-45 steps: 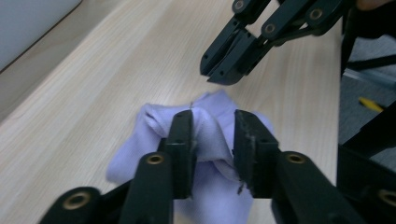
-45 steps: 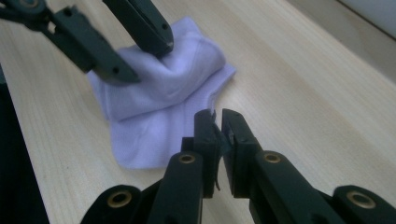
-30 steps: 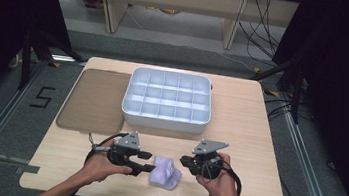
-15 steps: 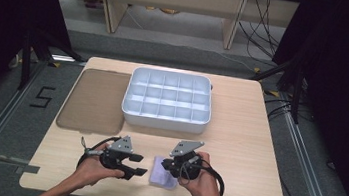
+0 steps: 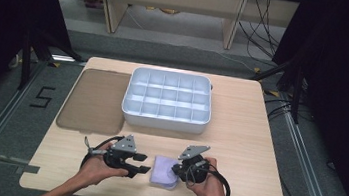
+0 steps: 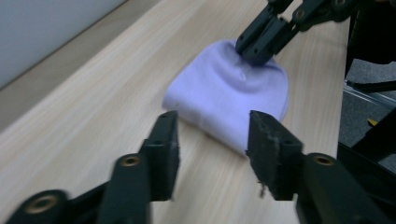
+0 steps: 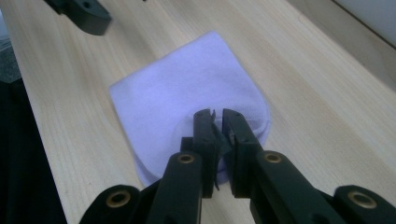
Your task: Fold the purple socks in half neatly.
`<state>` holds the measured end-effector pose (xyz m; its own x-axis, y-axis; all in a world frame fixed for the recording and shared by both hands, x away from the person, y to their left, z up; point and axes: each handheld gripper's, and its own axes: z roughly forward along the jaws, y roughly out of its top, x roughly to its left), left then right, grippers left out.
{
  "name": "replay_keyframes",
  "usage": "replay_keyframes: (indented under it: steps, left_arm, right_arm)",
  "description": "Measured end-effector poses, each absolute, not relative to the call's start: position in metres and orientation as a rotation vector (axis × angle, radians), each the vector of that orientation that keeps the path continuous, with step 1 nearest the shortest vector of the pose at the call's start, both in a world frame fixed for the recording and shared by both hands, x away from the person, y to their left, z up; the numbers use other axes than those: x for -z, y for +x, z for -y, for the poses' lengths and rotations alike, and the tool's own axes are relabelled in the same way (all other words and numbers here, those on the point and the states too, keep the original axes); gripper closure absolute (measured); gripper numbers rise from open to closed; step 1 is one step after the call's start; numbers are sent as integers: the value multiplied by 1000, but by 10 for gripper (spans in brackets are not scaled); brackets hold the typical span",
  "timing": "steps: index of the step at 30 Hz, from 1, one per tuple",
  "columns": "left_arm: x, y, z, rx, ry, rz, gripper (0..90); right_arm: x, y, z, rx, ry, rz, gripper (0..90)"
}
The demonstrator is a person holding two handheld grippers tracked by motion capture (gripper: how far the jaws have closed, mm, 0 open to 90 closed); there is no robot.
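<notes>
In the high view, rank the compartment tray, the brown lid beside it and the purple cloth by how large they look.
1. White compartment tray, largest.
2. Brown lid, a bit smaller, though the tray's height makes this close.
3. Purple cloth, clearly smallest, with the right hand-held gripper shut on its edge.

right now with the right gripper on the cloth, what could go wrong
1. The right gripper is nearly shut on top of the folded cloth; it may pinch just the top layer, so lifting could unfold it.
2. The cloth lies near the table's front edge; a drag toward the person might pull it off.
3. The left gripper is open and close to the cloth, so the two could collide.
</notes>
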<state>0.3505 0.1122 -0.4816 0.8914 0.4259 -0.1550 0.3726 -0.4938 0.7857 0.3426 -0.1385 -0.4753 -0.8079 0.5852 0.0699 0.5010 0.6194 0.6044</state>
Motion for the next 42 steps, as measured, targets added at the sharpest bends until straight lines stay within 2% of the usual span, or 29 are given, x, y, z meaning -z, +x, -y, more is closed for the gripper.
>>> replay_keyframes:
  steps: [3, 4, 9, 26, 32, 37, 42]
  left_arm:
    - [485, 355, -95, -109, 2152, -527, 649]
    - [487, 356, -90, -100, 2158, -517, 700]
    - [506, 362, -90, -131, 2277, -520, 778]
    - [510, 359, -92, -154, 2273, -529, 799]
    - [505, 360, -93, -158, 2259, -510, 791]
    - [491, 342, -91, -132, 2204, -466, 789]
    - [505, 324, -87, -92, 2285, -426, 784]
  right_arm:
    - [477, 343, 138, -961, 875, -2712, 845]
    - [476, 343, 139, -944, 872, -2722, 845]
    - [480, 343, 141, -921, 896, -2730, 847]
    - [494, 341, 153, -815, 938, -2748, 862]
    - [484, 339, 157, -852, 959, -2706, 853]
    - [467, 336, 161, -896, 914, -2671, 850]
    - [466, 335, 158, -933, 893, -2678, 848]
